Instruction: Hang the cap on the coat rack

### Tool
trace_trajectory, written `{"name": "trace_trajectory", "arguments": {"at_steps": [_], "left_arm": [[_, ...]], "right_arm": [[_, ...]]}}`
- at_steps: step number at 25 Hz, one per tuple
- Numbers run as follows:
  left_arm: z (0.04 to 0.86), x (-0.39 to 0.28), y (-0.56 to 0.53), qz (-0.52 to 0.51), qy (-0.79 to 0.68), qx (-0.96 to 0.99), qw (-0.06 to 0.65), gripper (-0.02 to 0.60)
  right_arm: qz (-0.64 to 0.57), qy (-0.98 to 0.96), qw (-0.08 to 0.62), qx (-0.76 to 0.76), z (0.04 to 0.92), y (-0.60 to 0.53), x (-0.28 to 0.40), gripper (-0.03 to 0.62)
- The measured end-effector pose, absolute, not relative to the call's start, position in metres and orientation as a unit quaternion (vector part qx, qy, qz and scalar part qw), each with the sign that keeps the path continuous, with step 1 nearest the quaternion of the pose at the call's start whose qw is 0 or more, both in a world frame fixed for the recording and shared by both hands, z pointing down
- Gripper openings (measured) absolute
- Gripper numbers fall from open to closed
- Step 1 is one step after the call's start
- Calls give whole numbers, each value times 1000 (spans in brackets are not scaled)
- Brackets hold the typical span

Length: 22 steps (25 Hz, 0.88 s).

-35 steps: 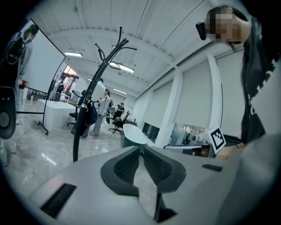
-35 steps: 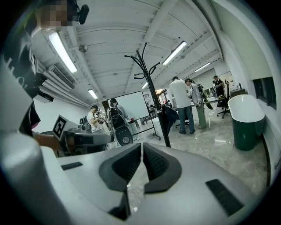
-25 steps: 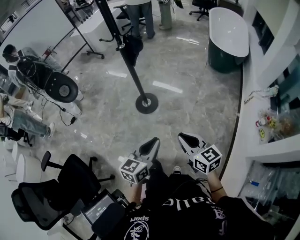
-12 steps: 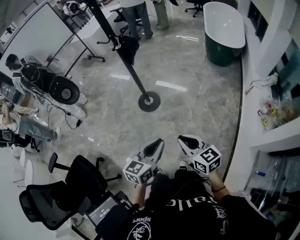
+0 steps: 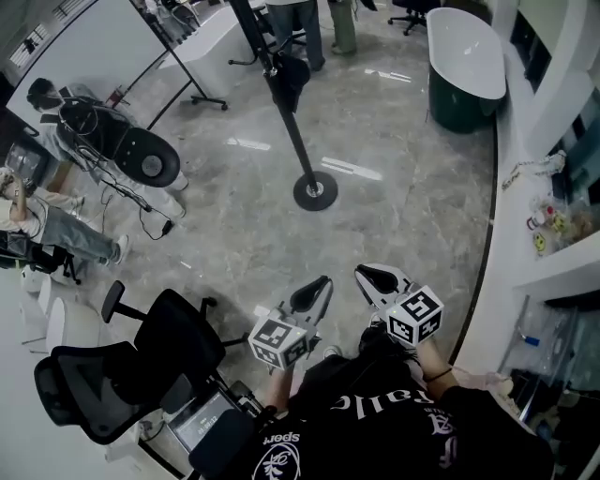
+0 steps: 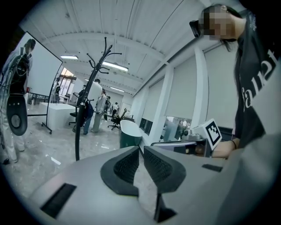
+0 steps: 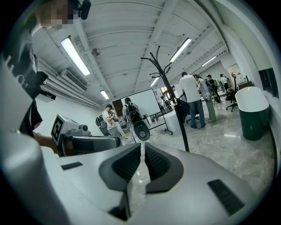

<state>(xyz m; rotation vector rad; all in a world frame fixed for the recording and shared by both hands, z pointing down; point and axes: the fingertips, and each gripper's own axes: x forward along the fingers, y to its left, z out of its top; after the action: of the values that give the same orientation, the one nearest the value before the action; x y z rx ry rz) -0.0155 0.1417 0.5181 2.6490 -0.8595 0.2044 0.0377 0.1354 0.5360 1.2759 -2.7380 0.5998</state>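
The black coat rack [image 5: 292, 131] stands on the marble floor ahead of me, its round base [image 5: 315, 190] at mid-frame. A dark item that looks like the cap [image 5: 289, 70] hangs on its pole. It also shows on the coat rack [image 6: 83, 105] in the left gripper view and on the coat rack [image 7: 169, 83] in the right gripper view. My left gripper [image 5: 317, 289] and right gripper [image 5: 373, 277] are held side by side close to my body, well short of the rack. Both are shut with nothing between their jaws.
A white bathtub with a dark base [image 5: 466, 56] stands at the back right, and a white curved counter [image 5: 553, 272] runs along the right. Black office chairs [image 5: 159, 347] stand at my left. People [image 5: 305, 23] stand behind the rack. A whiteboard [image 5: 84, 56] and a wired stand [image 5: 141, 155] are at the left.
The head view has swung, so the rack's base now sits farther right in the picture. Both grippers stay shut in about the same place before my body.
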Motion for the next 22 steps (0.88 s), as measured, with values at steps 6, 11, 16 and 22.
{"name": "trace_trajectory", "arguments": {"at_steps": [6, 11, 16, 22], "left_arm": [[519, -97, 165, 65, -316, 930, 177, 21], [527, -134, 187, 57, -308, 932, 181, 21], [528, -144, 202, 48, -293, 936, 187, 21], [520, -138, 211, 42, -281, 942, 180, 21]], "right_arm": [[197, -889, 30, 411, 535, 165, -38, 25], [197, -888, 40, 413, 539, 193, -76, 25], [195, -884, 49, 421, 541, 210, -89, 25], [190, -881, 49, 431, 535, 221, -86, 25]]}}
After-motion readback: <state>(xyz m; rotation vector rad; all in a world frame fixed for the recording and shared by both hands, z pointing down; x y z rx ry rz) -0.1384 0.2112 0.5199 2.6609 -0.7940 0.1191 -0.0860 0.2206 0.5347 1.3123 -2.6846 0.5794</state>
